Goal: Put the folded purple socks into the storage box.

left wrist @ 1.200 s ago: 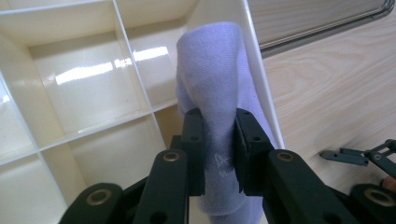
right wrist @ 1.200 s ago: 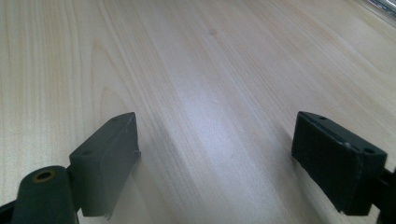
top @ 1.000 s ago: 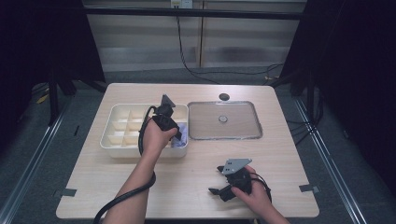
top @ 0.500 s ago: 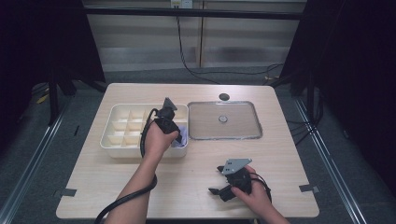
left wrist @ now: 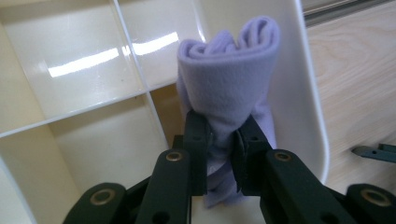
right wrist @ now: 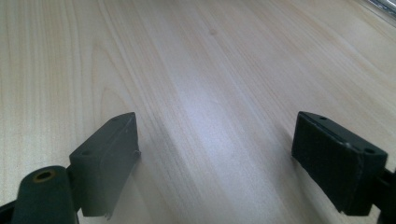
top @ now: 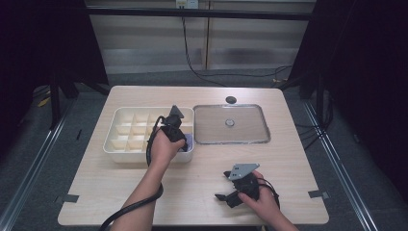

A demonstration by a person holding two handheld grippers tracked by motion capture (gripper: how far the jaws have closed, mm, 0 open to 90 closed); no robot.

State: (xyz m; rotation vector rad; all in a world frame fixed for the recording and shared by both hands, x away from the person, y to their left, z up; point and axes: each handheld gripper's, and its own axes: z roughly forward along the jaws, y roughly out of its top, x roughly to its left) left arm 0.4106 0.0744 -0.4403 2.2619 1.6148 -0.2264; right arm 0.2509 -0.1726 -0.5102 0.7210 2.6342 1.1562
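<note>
metal tray [top: 202, 135] with a small round piece [top: 229, 122], black disc [top: 231, 99] behind it

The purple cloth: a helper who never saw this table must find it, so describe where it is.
On the wooden table sits a cream divided tray, left of the metal pan. In its near right corner compartment stands the rolled purple cloth, pinched by the left gripper; neighbouring compartments look empty.

One wooden table [top: 144, 192]. One cream divided box [top: 126, 131], left half. One metal tray [top: 250, 137], right of box. One rolled lilac cloth [left wrist: 229, 93] in box's near-right compartment. One small dark disc [top: 231, 99], far edge. Two grippers: left gripper [left wrist: 223, 140], right gripper [right wrist: 215, 154].
</note>
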